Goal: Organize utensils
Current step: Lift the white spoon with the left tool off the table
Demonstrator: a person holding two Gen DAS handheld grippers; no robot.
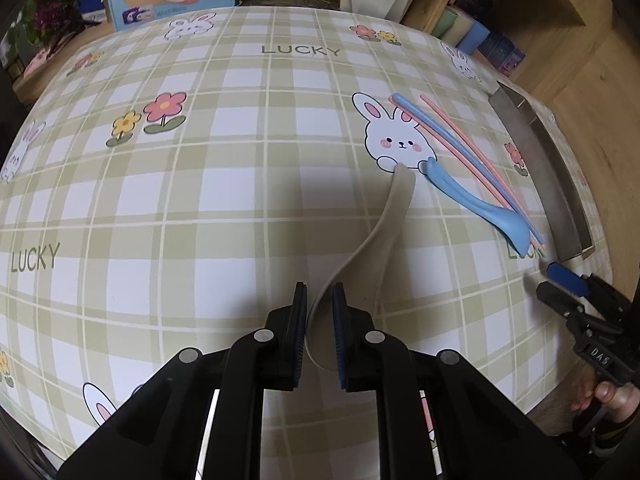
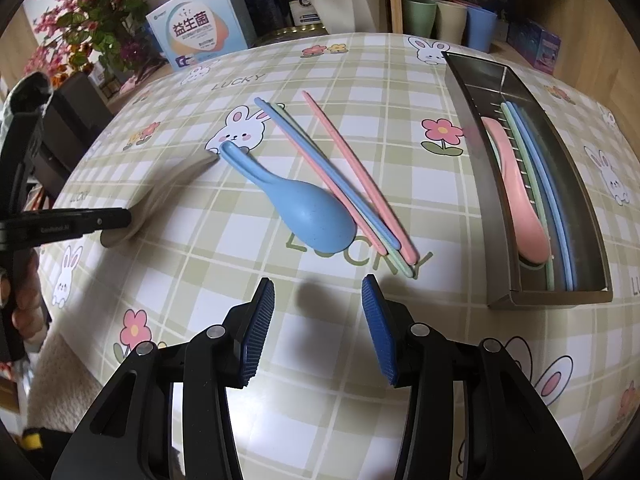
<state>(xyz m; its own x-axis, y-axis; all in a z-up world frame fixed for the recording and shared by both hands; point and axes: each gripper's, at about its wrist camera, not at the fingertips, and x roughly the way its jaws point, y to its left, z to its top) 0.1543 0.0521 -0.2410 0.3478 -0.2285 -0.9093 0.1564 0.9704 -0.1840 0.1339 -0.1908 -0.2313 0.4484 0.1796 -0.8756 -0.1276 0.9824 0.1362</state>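
A table (image 2: 248, 364) covered with a green and white checked cloth, printed with rabbits, flowers and the word LUCKY, is filling both views. The left gripper (image 1: 320, 334) is clamping the bowl of a beige spoon (image 1: 372, 240) between its blue pads, jaws pressed against it on both sides, while the spoon's handle is reaching away over the cloth with its tip at a printed rabbit. The right wrist view is showing the same spoon blurred, its bowl lifted just above the cloth toward the left edge of the table. The right gripper (image 2: 318, 330) is hovering over the near middle of the table with its jaws wide apart and nothing between them. Just ahead of it a blue spoon (image 2: 304, 208) is lying bowl-down, its handle tip close beside the beige spoon's handle tip. Touching its right side, loose chopsticks (image 2: 352, 184) in blue, green and pink are lying in a slanted bundle, their near tips over a LUCKY print. Toward the right edge of the table a long metal tray (image 2: 476, 168) is sitting, holding a pink spoon (image 2: 520, 208) with a green and a blue chopstick alongside it. Beyond the far edge, boxes, pastel cups (image 2: 448, 20) and pink flowers (image 2: 84, 16) are standing.
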